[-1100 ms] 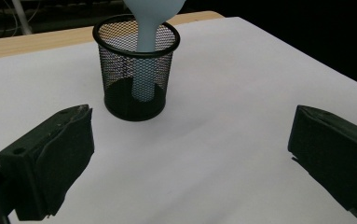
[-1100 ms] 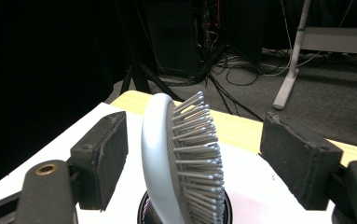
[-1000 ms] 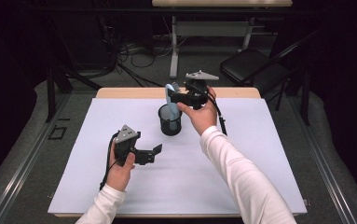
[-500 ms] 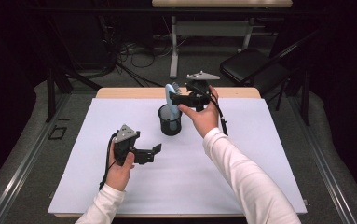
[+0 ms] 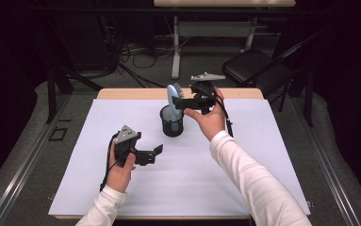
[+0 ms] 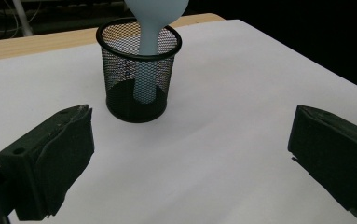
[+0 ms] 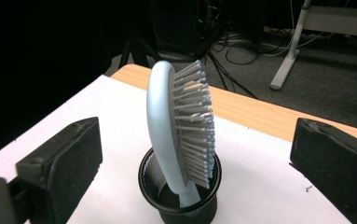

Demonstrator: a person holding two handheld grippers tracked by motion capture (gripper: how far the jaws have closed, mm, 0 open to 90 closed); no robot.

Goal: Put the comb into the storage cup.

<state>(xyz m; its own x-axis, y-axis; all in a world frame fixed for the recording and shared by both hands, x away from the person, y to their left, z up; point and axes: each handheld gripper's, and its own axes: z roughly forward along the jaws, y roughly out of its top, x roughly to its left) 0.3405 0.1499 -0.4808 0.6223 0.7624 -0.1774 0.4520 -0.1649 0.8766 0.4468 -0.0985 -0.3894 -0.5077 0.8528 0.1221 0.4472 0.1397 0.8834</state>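
Hairbrush, pale blue with grey bristles, stands handle-down in a black wire-mesh cup that sits upright on the white sheet covering the table; its oval head rises clear above the cup's rim and leans a little, the bristles facing the right gripper's side of the cup. In the left gripper view the handle runs down inside the mesh to the cup's floor. The right gripper hovers just beside the brush head, above and behind the cup, its jaws spread wide and holding nothing; in the right gripper view the brush stands between the two jaws without touching either. The left gripper is held low over the sheet, in front of the cup and to its left, well apart from it, jaws also wide apart and empty, pointing toward the cup with bare sheet between. Beyond the cup, a strip of the wooden table edge shows past the sheet, then floor with loose cables, a white desk leg and a dark folding chair.
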